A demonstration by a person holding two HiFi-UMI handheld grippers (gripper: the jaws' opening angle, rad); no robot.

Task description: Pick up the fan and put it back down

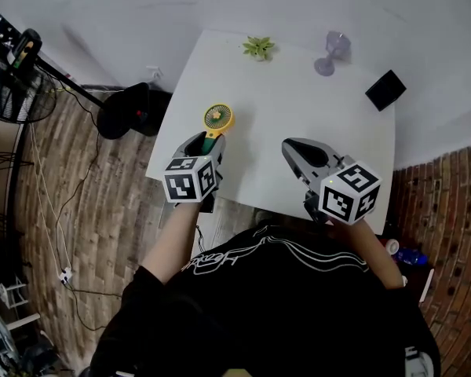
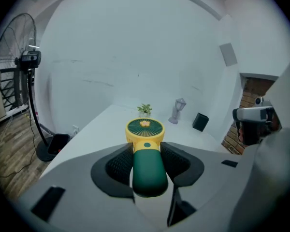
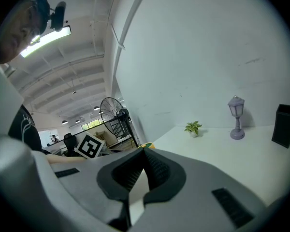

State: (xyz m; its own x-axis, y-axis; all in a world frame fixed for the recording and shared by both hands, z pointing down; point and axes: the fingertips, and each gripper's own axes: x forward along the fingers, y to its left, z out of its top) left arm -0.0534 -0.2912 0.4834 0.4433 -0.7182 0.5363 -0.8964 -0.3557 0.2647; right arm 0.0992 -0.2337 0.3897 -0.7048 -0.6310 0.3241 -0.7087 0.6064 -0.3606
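White table (image 1: 298, 108) stands against a pale wall, with wood floor to its left. Your left gripper (image 1: 206, 141) pinches the fan (image 1: 218, 118) by its green handle, yellow head forward, over the table's near left edge; whether it touches the surface cannot be confirmed. Your right gripper (image 1: 293, 149) hovers beside it, jaws pressed together and empty. Risk: released this close to the edge, the rounded handle could roll the fan off.
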